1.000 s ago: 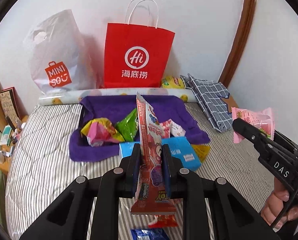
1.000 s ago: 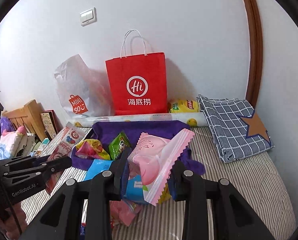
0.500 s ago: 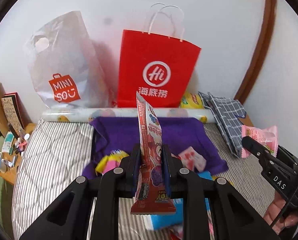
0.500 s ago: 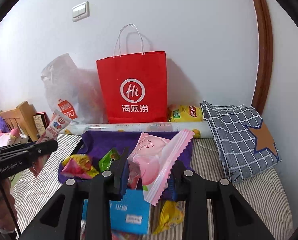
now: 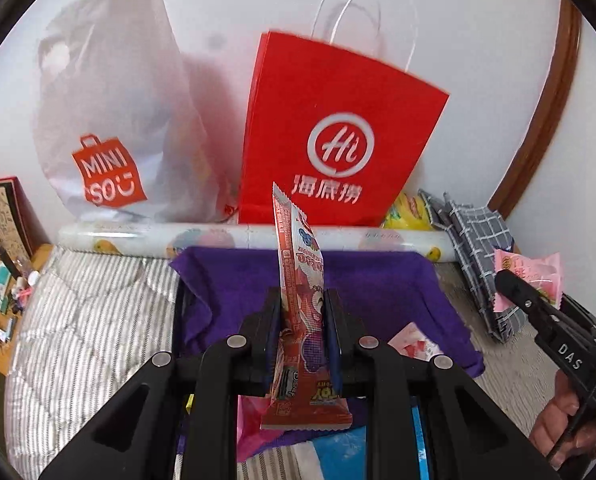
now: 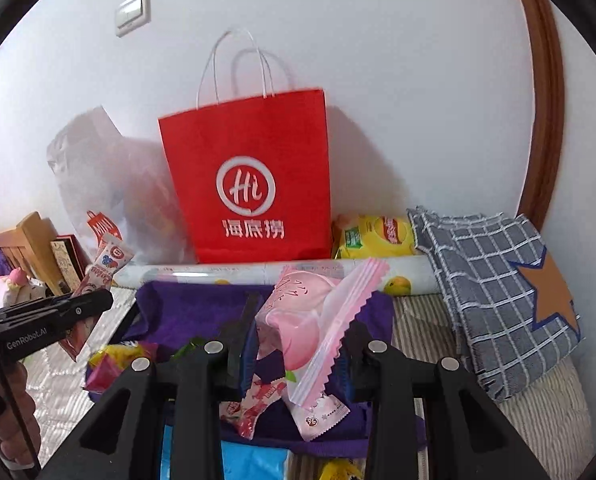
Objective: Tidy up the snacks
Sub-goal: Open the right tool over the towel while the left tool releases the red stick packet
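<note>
Both tools are loaded: the left tool (image 5: 302, 312) grips a red snack stick (image 5: 301, 300) at frame centre, the right tool (image 6: 298, 344) a pink packet (image 6: 309, 320). Neither is in the red bag (image 6: 250, 180) yet; more snacks (image 6: 258, 400) wait on the purple cloth (image 5: 377, 280).

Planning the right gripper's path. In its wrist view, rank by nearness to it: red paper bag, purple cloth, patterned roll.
1. Purple cloth, spread just beyond the right gripper.
2. Patterned roll, lying along the cloth's far edge.
3. Red paper bag, upright behind the roll, by the wall.
</note>
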The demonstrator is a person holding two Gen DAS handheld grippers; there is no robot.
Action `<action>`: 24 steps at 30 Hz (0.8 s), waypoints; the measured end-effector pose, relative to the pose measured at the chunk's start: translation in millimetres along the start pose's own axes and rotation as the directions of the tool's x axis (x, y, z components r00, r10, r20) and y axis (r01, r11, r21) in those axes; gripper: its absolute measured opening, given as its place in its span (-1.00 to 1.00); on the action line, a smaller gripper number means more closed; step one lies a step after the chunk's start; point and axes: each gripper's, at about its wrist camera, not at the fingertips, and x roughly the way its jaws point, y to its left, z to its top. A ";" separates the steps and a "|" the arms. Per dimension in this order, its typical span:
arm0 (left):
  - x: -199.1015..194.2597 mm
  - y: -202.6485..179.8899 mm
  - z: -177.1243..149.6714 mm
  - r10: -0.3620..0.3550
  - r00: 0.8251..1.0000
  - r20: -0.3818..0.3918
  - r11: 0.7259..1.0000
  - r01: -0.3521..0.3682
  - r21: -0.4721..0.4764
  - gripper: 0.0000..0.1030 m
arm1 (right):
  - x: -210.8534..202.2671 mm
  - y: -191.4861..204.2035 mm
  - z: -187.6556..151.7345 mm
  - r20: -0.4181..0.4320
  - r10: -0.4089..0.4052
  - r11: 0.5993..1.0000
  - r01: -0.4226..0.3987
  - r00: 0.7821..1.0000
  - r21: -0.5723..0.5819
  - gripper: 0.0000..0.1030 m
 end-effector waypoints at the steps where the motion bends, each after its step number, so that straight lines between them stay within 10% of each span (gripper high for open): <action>1: 4.6 1.5 -2.3 0.006 1.000 -0.014 1.000 -0.006 0.002 -0.60 | 5.3 -1.9 -3.8 -0.009 0.002 1.000 -0.002 1.000 0.006 -0.39; 24: 35.1 4.0 -30.4 0.025 0.996 -0.084 0.999 -0.027 -0.020 -0.60 | 35.9 -6.9 -34.8 -0.120 -0.004 1.000 0.006 0.993 0.017 -0.37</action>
